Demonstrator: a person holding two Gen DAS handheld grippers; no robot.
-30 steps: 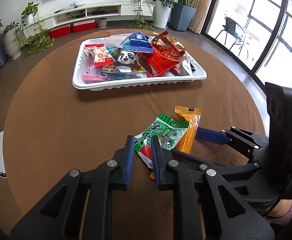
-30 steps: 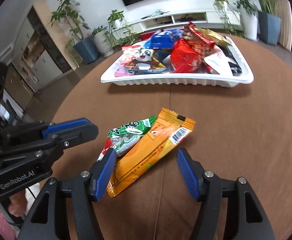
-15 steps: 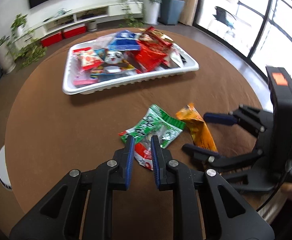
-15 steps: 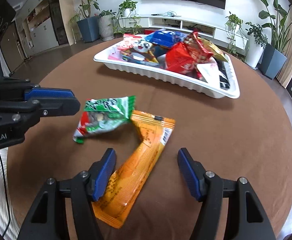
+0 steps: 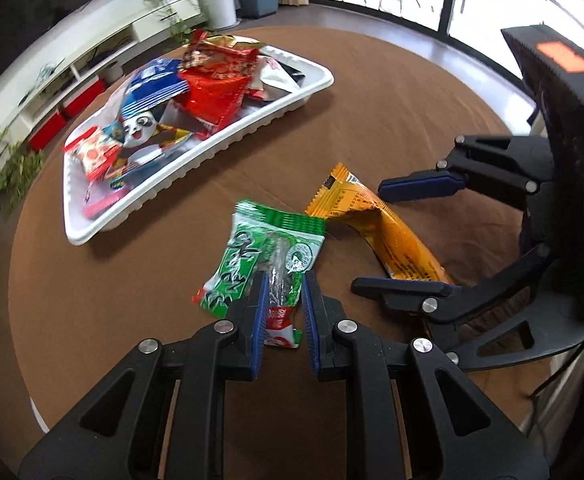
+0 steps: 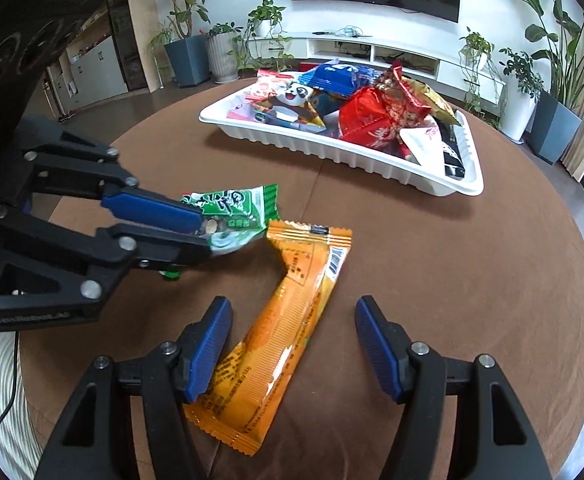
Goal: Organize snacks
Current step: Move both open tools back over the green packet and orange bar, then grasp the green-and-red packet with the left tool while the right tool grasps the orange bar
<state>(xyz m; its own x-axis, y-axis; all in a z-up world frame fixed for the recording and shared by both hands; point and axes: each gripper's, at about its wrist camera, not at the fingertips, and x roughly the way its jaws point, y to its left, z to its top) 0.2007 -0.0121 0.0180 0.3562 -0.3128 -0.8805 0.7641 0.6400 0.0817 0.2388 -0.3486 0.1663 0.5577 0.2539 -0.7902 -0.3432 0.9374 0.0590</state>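
Since a second ago your left gripper (image 5: 281, 312) has dragged the green snack packet (image 5: 265, 258) off the orange snack packet (image 6: 279, 328), so the two now touch only at a corner instead of overlapping. Your left gripper is pinched on the green packet's lower end; from the right wrist view that packet looks lifted slightly off the brown tablecloth (image 6: 452, 280), though blur makes this uncertain. Your right gripper (image 6: 287, 344) stands spread, straddling the orange packet without pressing it; that packet lies bent on the cloth. Farther back, the white tray (image 6: 344, 156) holds the heaped snacks, well apart from both packets.
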